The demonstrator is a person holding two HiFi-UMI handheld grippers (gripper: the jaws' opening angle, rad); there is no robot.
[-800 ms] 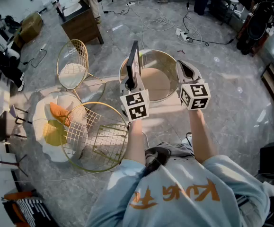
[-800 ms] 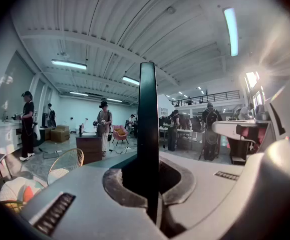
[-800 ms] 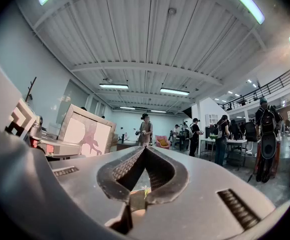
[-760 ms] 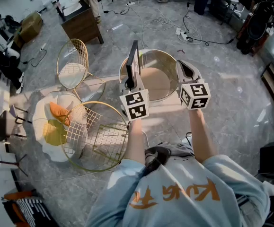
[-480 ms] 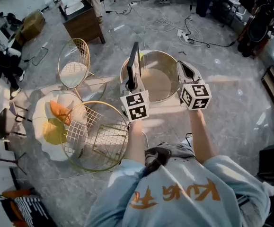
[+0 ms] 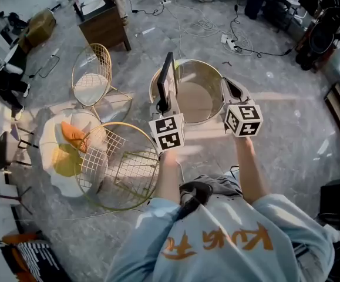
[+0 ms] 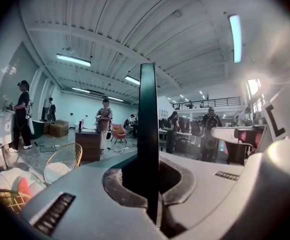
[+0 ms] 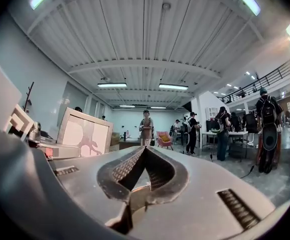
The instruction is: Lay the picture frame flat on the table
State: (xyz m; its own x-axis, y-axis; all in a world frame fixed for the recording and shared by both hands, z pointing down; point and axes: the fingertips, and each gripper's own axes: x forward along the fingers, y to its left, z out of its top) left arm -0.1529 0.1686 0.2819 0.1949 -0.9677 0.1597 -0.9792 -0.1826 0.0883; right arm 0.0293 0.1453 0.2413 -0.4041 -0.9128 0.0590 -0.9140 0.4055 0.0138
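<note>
The picture frame (image 6: 167, 78) stands upright and edge-on over the near rim of a round gold-rimmed table (image 6: 212, 69). My left gripper (image 6: 161, 106) is shut on its lower edge. In the left gripper view the frame (image 7: 148, 109) is a dark vertical bar rising from between the pads of the left gripper (image 7: 150, 176). In the right gripper view the frame's pale pink face (image 8: 84, 134) shows at the left. My right gripper (image 6: 231, 90) hovers over the table's right side, apart from the frame. The right gripper (image 8: 143, 151) has its tips touching with nothing between them.
Two gold wire chairs (image 6: 92, 75) (image 6: 120, 166) stand left of the table. Beside them lies a white cushion with orange and yellow pillows (image 6: 64, 151). A wooden desk (image 6: 102, 25) and floor cables (image 6: 234, 40) lie beyond. People stand far off.
Both grippers and the upright frame hold nearly the same place over the table. Only the head view has drifted slightly.
</note>
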